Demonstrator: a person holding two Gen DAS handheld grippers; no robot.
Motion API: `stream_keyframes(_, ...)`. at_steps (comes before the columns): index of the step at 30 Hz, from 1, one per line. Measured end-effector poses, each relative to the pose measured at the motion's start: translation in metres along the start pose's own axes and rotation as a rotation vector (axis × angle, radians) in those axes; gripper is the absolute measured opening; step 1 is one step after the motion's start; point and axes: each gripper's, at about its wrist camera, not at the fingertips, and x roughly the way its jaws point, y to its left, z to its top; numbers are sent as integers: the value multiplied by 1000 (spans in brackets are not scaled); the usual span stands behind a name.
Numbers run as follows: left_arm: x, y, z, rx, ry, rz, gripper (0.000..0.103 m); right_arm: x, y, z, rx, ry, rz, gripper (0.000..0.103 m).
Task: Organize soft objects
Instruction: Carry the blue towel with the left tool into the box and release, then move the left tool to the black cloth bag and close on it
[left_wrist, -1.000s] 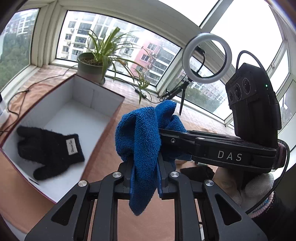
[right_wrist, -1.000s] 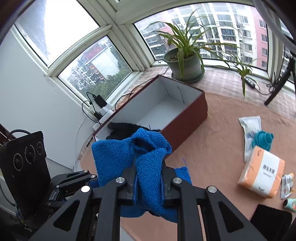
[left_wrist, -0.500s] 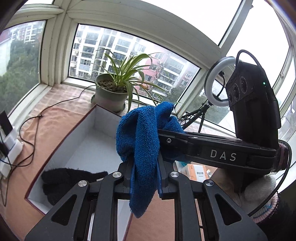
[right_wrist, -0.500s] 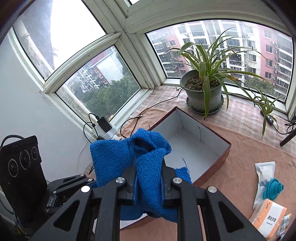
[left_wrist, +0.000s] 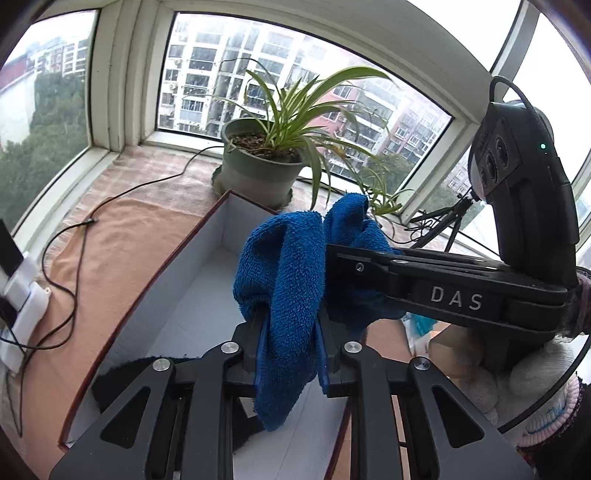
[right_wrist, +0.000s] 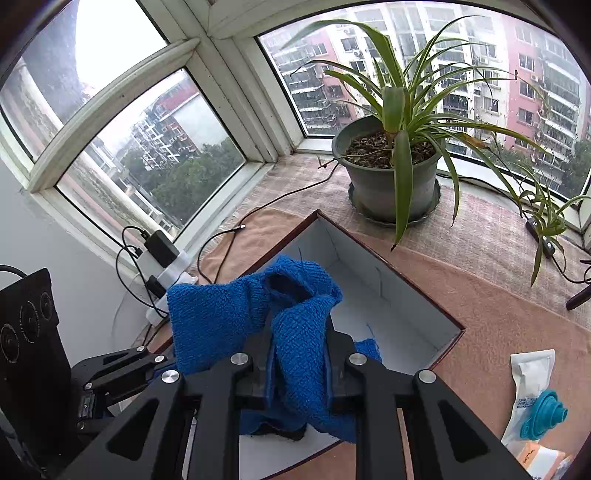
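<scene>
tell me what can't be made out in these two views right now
- Black glove in the box: left wrist view, mostly hidden behind the left gripper and blue towel.
- Whether the pads of either gripper still press the towel: cloth covers them in both views.
- Orange pack: right wrist view, cut off by the bottom edge.
- Print on the white packet: too small to read.

towel (left_wrist: 291, 280) above box (left_wrist: 207, 258); plant pot (left_wrist: 258, 173) behind the box.

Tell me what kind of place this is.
Most likely a home's bay-window nook, high in an apartment block: curved windows facing residential towers, a potted plant on the cloth-covered sill, and a charger strip plugged in nearby.
</scene>
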Motion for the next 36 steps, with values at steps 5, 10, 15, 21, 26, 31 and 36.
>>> stream_keyframes(5, 3, 13, -1, -19, 12, 36, 71, 0, -10, 6, 27, -43, -34, 65)
stream_keyframes(10, -1, 20, -3, -42, 6, 46, 71, -4, -18, 9, 45, -61, -53, 66)
stream_keyframes(15, -6, 18, -6, -43, 0, 51, 71, -8, -20, 2, 46, -57, -61, 66)
stream_keyframes(21, -21, 2, -12, 0, -24, 74, 71, -22, -21, -9, 45, -72, -71, 66)
stream_keyframes(26, -33, -11, -20, 27, -42, 86, 71, -40, -21, -18, 35, -100, -85, 66)
stream_keyframes(31, -41, -21, -28, 35, -44, 77, 71, -64, -23, -32, 26, -129, -94, 66)
stream_keyframes(36, -47, -34, -38, 28, -49, 51, 71, -95, -35, -54, 28, -159, -106, 66)
